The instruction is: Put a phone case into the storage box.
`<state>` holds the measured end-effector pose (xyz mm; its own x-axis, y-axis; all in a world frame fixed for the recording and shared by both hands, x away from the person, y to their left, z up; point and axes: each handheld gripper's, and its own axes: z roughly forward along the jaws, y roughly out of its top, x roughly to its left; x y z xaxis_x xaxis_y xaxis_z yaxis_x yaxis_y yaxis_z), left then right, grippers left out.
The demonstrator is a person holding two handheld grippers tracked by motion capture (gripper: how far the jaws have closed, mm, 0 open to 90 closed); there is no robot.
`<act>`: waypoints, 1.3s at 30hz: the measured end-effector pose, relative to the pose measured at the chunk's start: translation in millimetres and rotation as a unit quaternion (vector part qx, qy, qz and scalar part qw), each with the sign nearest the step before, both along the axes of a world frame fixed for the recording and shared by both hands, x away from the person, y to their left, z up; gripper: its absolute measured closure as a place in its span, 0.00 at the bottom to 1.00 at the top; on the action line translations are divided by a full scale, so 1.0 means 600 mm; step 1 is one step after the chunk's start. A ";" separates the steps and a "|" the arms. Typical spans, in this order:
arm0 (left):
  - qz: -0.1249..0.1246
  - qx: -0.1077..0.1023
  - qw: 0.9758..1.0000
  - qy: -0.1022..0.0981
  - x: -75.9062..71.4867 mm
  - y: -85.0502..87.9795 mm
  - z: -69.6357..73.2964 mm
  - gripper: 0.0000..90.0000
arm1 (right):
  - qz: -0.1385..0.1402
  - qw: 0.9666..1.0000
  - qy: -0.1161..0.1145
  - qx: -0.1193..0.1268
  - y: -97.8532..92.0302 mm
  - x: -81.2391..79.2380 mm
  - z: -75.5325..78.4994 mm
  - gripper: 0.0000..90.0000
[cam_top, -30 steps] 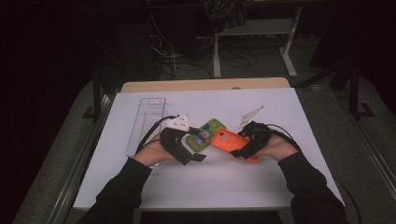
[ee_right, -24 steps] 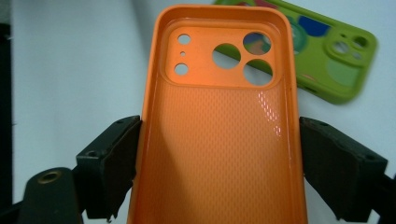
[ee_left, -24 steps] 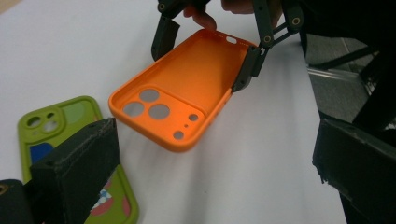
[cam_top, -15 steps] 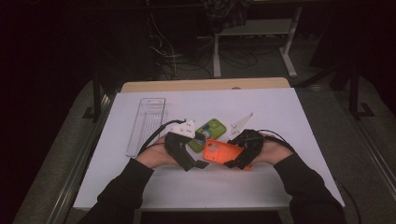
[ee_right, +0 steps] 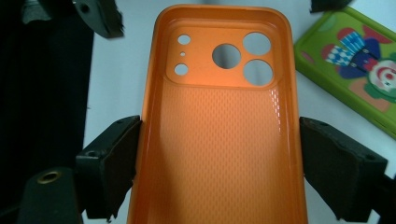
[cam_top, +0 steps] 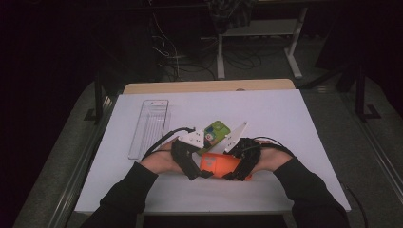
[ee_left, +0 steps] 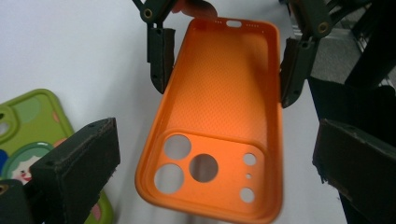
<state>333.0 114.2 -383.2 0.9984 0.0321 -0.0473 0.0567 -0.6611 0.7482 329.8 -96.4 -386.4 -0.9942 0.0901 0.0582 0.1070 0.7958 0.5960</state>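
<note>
Two phone cases sit on the desk (cam_top: 294, 123): one orange phone case (ee_right: 219, 135), clamped across its sides by the right tongs (ee_right: 219, 168), and one green phone case (cam_top: 216, 130) just beyond. The left tongs (ee_left: 210, 154) stand apart around the orange case's camera end, and one clear tray (cam_top: 149, 126) lies far left.

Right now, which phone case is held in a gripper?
The orange case, clamped across its sides by the right gripper. The green case lies flat on the table, untouched.

Right gripper (cam_top: 234, 170) holds an orange phone case (cam_top: 219, 165) beside left gripper (cam_top: 194, 167).
</note>
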 end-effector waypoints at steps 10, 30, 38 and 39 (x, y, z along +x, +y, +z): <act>-0.020 0.029 0.999 0.006 -0.010 -0.011 -0.013 0.00 | 0.022 1.000 -0.006 0.004 0.012 -0.010 0.008 0.16; -0.040 0.062 0.997 0.008 -0.015 -0.015 -0.023 0.11 | 0.034 0.999 -0.012 0.010 0.016 -0.016 0.016 0.16; -0.047 0.063 0.997 0.011 -0.015 -0.015 -0.024 0.17 | 0.034 0.999 -0.011 0.007 0.015 -0.015 0.015 0.16; -0.047 0.062 0.997 0.012 -0.015 -0.016 -0.025 0.17 | 0.035 0.999 -0.011 0.007 0.015 -0.015 0.015 0.16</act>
<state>323.7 104.9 -398.1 0.9958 -0.0553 -0.0727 0.0064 -0.7520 0.6591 320.7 -87.4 -377.7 -0.9991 0.0205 0.0378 0.0393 0.7926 0.6084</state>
